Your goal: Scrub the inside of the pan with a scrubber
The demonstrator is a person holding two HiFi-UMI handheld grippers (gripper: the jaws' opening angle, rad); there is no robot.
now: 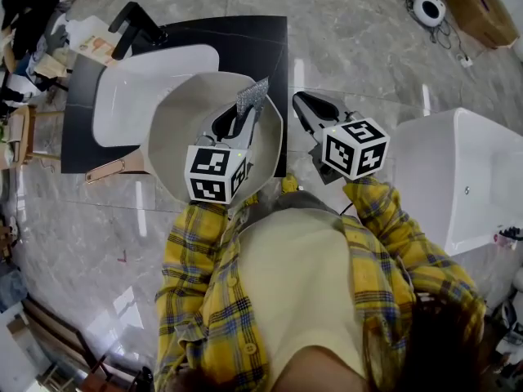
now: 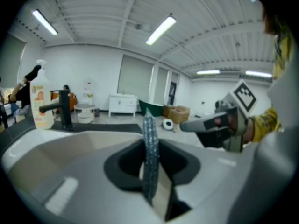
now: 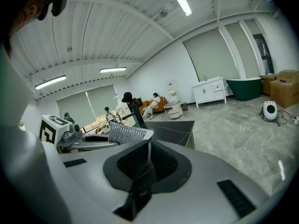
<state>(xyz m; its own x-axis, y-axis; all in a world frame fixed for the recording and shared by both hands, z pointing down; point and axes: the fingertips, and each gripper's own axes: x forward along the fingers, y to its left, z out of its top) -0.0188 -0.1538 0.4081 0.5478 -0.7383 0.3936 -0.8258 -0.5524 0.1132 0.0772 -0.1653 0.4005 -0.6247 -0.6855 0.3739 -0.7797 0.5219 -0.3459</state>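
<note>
The pan [image 1: 176, 129] sits at the near right corner of the counter [image 1: 261, 47], partly over the sink [image 1: 139, 96]. We clamp the scrubber [image 1: 252, 98] edge-up in the left hand-held gripper [image 1: 237, 122], above the pan's inside and apparently ready for scrubbing. The right hand-held gripper [image 1: 304, 104] is closed on nothing, just off the counter's right edge.

Left gripper [image 1: 236, 124] pinches scrubber [image 1: 252, 98]; right gripper [image 1: 301, 101] closed (empty).

Black counter [image 1: 263, 43] — basin [image 1: 122, 104], pan [image 1: 176, 125], bottle [image 1: 92, 42]
</note>
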